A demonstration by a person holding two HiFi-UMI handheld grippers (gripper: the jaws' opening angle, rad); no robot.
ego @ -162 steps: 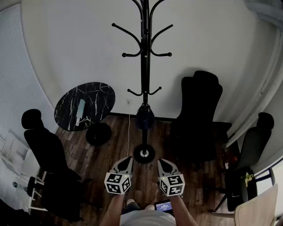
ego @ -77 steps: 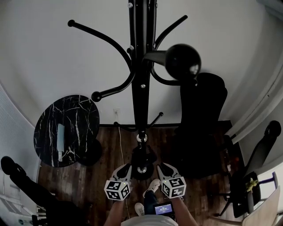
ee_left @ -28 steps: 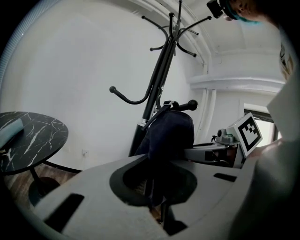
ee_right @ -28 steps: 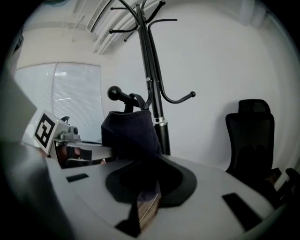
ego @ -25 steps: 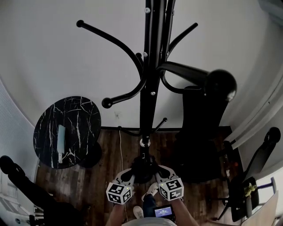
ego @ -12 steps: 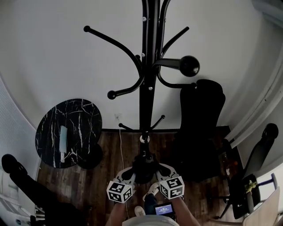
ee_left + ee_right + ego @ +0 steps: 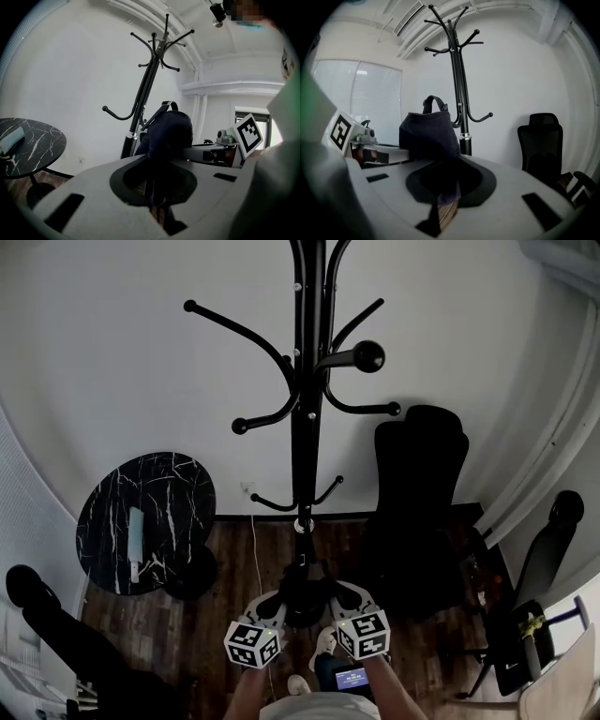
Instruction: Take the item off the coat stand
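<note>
A tall black coat stand (image 7: 305, 427) rises against the white wall; it also shows in the left gripper view (image 7: 145, 93) and the right gripper view (image 7: 459, 84). A dark bag (image 7: 302, 592) with an upright loop handle sits low in front of the pole, between my two grippers. My left gripper (image 7: 272, 607) is shut on the bag (image 7: 166, 133) from the left. My right gripper (image 7: 342, 596) is shut on the bag (image 7: 426, 131) from the right. Whether the handle still touches a hook I cannot tell.
A round black marble table (image 7: 178, 488) with a pale oblong object (image 7: 137, 535) stands at the left. A black office chair (image 7: 417, 512) stands right of the stand. More dark chairs sit at far left (image 7: 56, 615) and far right (image 7: 544, 559). The floor is dark wood.
Seconds ago both grippers hung empty, short of the stand; now they clamp the bag. Over the last second the upper hooks have shrunk in view, and the grippers have barely shifted.
</note>
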